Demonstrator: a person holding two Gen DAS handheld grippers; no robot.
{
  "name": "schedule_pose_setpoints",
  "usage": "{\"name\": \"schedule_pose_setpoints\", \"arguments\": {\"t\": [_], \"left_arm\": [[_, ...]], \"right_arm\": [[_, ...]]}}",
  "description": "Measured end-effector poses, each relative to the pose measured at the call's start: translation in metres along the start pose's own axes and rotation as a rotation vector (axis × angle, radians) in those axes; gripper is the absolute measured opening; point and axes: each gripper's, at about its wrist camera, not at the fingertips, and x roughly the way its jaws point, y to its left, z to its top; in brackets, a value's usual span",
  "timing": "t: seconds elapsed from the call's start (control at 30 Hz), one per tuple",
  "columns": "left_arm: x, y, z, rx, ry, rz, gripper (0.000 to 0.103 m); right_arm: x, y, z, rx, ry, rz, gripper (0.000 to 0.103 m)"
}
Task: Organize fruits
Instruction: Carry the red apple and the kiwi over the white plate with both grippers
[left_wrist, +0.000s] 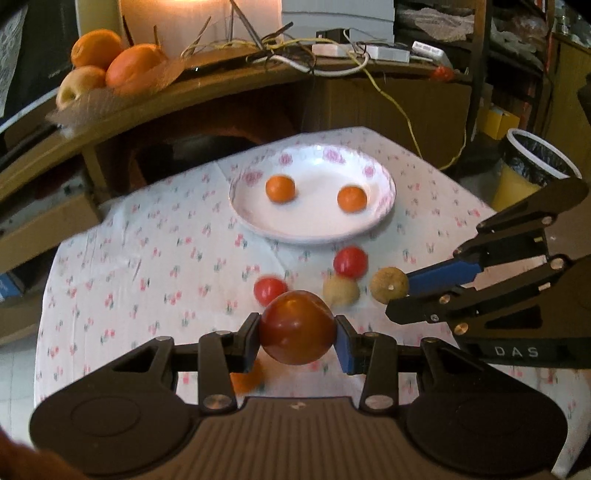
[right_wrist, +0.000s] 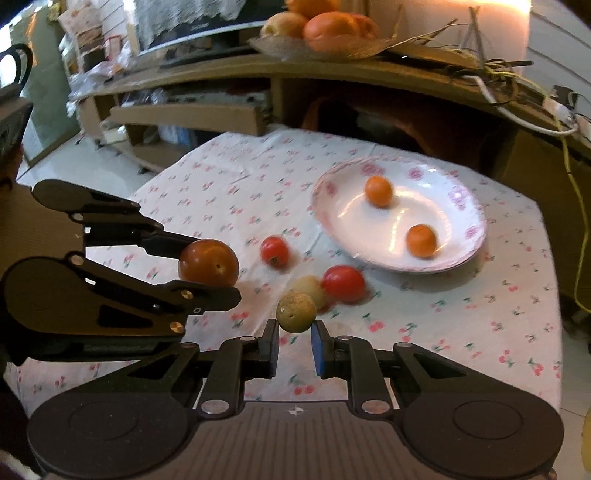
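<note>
Held level above the tablecloth (left_wrist: 147, 258), the left gripper (left_wrist: 297, 334) clenches a dark red tomato (left_wrist: 297, 332) while the right gripper (right_wrist: 295, 345) pinches a tan fruit (right_wrist: 296, 312) at its fingertips.

Scene is dim and warm-toned. A blown-out lamp (left_wrist: 192, 22) glares beyond the grippers, at top of both views. Plate (right_wrist: 461, 254) shows soft glare. Fisheye distortion bends the edges; corners are black. Fruits near the fingertips show motion blur.

Two close wrist views, shared plate (left_wrist: 384, 210)
</note>
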Motion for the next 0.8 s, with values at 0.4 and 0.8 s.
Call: {"name": "schedule_pose_setpoints", "arguments": {"t": [0.4, 0.8], "left_arm": [[0.052, 0.001, 0.058, 0.001, -0.019, 0.032, 0.046], [0.086, 0.009, 0.072, -0.012, -0.001, 0.039, 0.046]], "right_arm": [[0.016, -0.048, 0.033, 0.103, -0.061, -0.084, 0.019], [0.048, -0.067, 0.039, 0.134, -0.028, -0.102, 0.020]]}}
